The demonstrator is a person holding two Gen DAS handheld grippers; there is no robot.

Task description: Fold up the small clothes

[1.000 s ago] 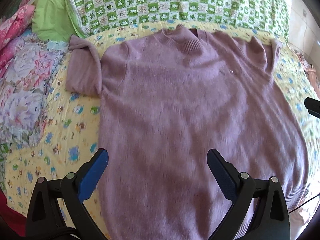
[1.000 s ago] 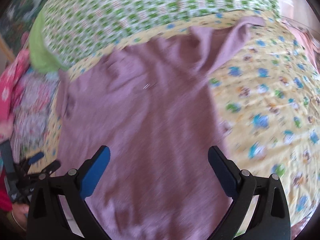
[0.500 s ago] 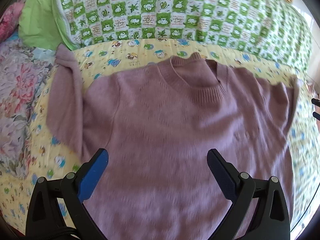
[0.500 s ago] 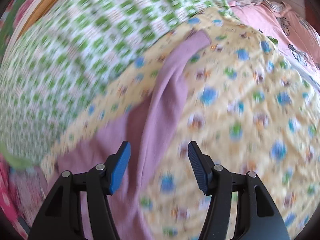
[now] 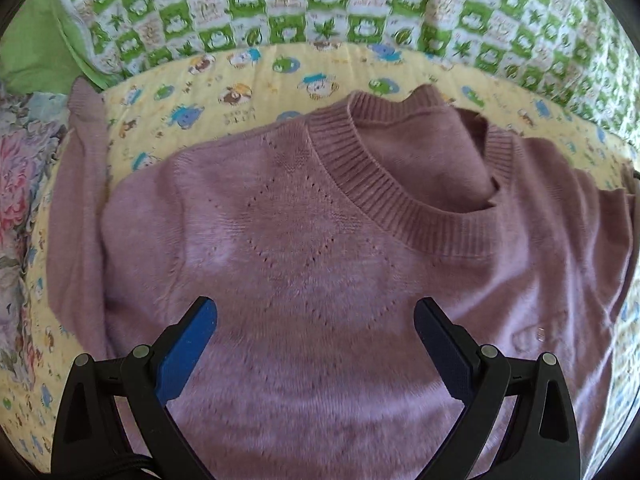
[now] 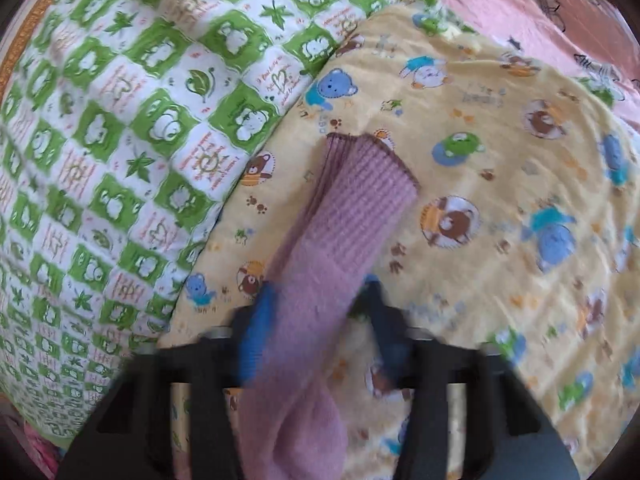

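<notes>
Sweater [image 5: 320,280] lies flat, mauve; yellow quilt [image 6: 500,200] free around its cuff [image 6: 368,184]. Your right gripper [image 6: 320,328] has just been closing around that sleeve; left gripper [image 5: 316,336] spread.

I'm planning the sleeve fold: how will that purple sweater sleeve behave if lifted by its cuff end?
Likely floppy: the sleeve already bunches between the closing right gripper. Probably light, as the knit looks thin and soft. Its fuzzy surface may cling to the yellow quilt, so dragging could tug the sweater.

We list a yellow cartoon-animal sheet [image 5: 256,76]; behind it, a green-and-white checked quilt [image 5: 360,0]; left of it, floral fabric [image 5: 20,184]; right, pink bedding [image 6: 520,4].
</notes>
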